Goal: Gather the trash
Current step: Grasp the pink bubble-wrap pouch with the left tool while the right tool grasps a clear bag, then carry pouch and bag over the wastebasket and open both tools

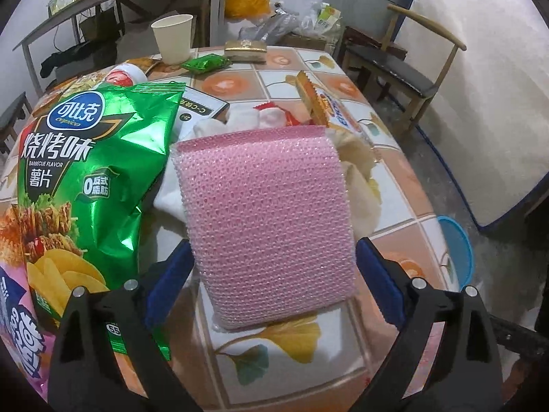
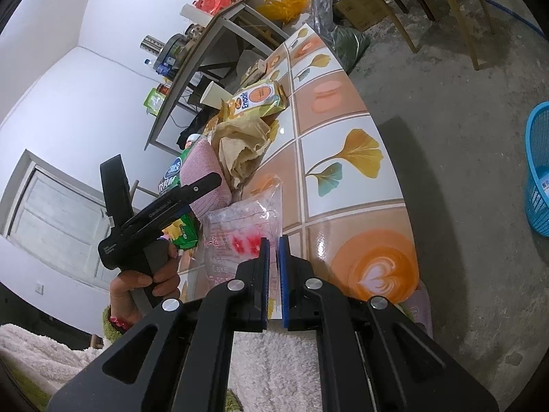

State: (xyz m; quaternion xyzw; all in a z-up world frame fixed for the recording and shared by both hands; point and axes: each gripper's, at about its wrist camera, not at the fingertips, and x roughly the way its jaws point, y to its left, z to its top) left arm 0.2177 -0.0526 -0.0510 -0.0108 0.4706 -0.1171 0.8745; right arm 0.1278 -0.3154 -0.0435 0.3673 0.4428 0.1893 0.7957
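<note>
Straddling the pink sponge (image 1: 266,213), the left hand-held gripper (image 1: 271,267) gapes wide.

Left gripper (image 1: 271,267) spread wide around pink sponge (image 1: 266,219), green chip bag (image 1: 85,178) beside it

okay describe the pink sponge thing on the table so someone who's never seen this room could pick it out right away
On the round table with the ginkgo-leaf and coffee-print cloth, look at the litter heap beside the big green chip bag. The pink scouring pad leans on crumpled white paper, between the open fingers of the left gripper. It is the only pink, knobbly-meshed rectangle; its neighbours are glossy wrappers.
</note>
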